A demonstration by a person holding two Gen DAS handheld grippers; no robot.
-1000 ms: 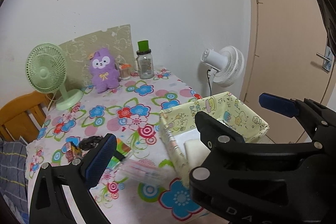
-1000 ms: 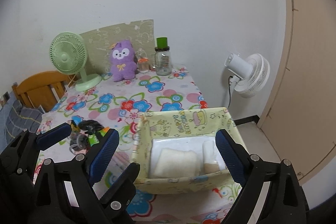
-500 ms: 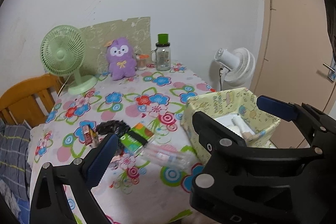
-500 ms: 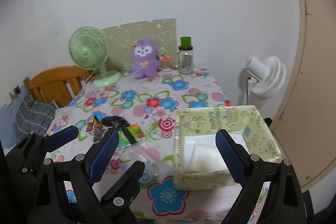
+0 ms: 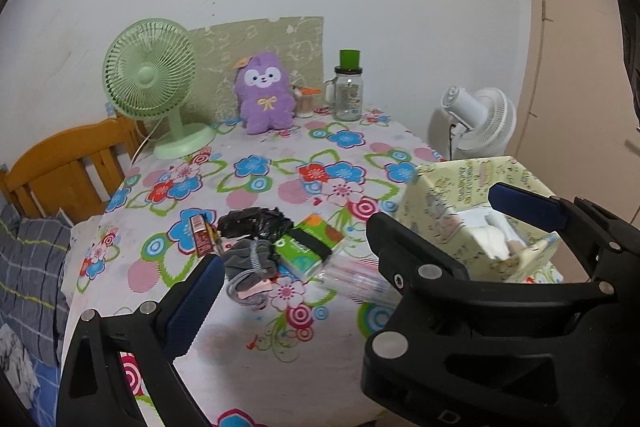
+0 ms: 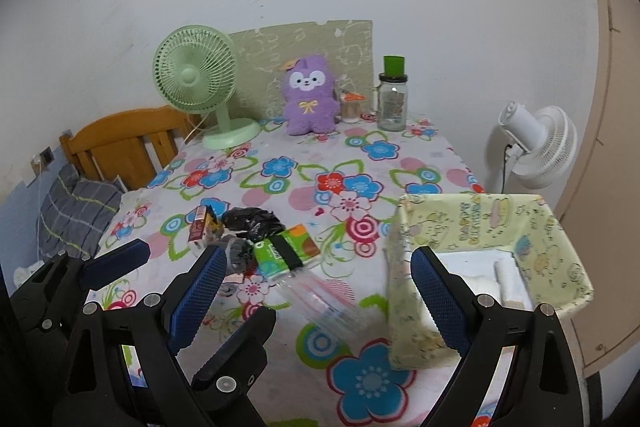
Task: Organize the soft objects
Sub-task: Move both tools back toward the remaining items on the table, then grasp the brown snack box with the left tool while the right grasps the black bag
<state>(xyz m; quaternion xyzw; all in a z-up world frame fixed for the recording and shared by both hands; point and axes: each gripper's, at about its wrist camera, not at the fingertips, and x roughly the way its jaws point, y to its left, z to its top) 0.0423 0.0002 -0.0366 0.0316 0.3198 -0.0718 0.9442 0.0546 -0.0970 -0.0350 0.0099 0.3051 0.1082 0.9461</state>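
Observation:
A yellow fabric bin (image 6: 480,223) with white folded cloths (image 6: 484,275) inside stands at the table's right front; it also shows in the left wrist view (image 5: 452,187). A pile lies mid-table: grey socks (image 5: 250,261), a black plastic bag (image 5: 254,223), a green tissue pack (image 5: 310,245), a clear plastic packet (image 5: 356,277) and a small red box (image 5: 199,233). A purple plush (image 6: 308,97) sits at the back. My left gripper (image 5: 360,251) is open and empty above the front edge. My right gripper (image 6: 316,297) is open and empty beside the bin.
A green desk fan (image 6: 196,83), a glass bottle with a green cap (image 6: 393,95) and a small jar (image 6: 350,107) stand along the back wall. A white fan (image 6: 536,143) is on the wall at right. A wooden chair (image 6: 124,139) and bedding are at left.
Both views have pulled back and turned left from the bin, so the pile of items at mid-table has come into view. Both grippers stay open and empty.

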